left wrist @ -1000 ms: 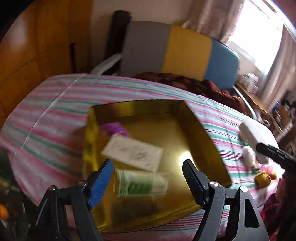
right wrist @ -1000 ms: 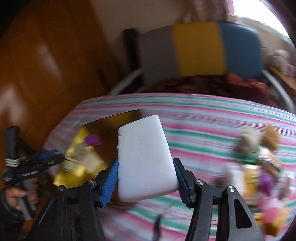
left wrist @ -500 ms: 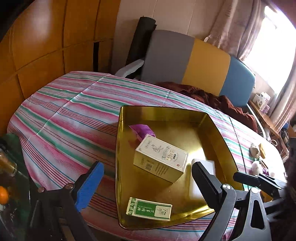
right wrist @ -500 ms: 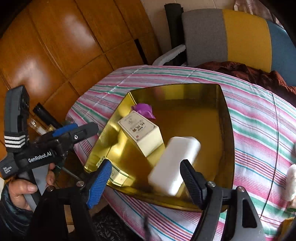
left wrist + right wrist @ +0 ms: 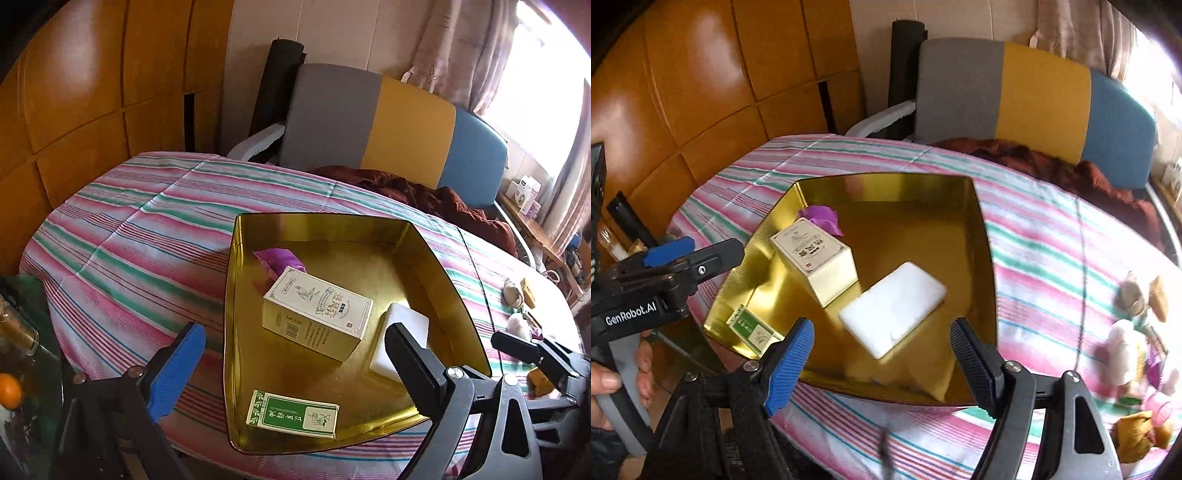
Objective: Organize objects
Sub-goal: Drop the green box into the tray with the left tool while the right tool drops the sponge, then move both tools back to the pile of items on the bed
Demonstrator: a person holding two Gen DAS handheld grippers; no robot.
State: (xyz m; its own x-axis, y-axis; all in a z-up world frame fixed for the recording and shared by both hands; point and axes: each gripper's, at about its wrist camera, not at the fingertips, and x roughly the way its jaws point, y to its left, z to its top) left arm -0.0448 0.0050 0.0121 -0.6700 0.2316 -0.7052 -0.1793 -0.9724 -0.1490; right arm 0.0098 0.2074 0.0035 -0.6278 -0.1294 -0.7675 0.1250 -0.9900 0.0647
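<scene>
A: Starting from the left wrist view, what is lying in the gold tray point(image 5: 456, 295)?

B: Four things. A white foam block point(image 5: 404, 332) is lying flat near the tray's right wall, its long axis running from the near edge toward the far edge. Just left of it a cream tea box point(image 5: 317, 314) is sitting on its side, its length running from far-left to near-right. A purple wrapper point(image 5: 282, 260) is peeking out behind the box, toward the far left corner. A green-and-white packet point(image 5: 293, 413) is lying flat at the near left corner, its length following the near edge.

A: And the left gripper point(image 5: 295, 365)?

B: Its jaws are standing wide apart, just having been opening, with nothing pressed between them; the blue pad is hanging over the striped tablecloth point(image 5: 147, 240), outside the tray's left wall.

A: Now the right wrist view.

B: The foam block point(image 5: 894, 308) is resting on the tray point(image 5: 982, 236) floor toward the near right, its long axis slanting from near-left to far-right. The tea box point(image 5: 816, 258) is beside it on the left, the packet point(image 5: 751, 326) at the near left corner.

A: The right gripper point(image 5: 881, 352)?

B: Its jaws are apart, having just been opening. The block is lying beyond them, and neither pad is touching it. The left gripper point(image 5: 694, 251) is showing at the left edge, a hand point(image 5: 613, 380) gripping its handle. Small plush toys point(image 5: 1126, 354) are sitting on the cloth point(image 5: 1052, 240) at the right.
</scene>
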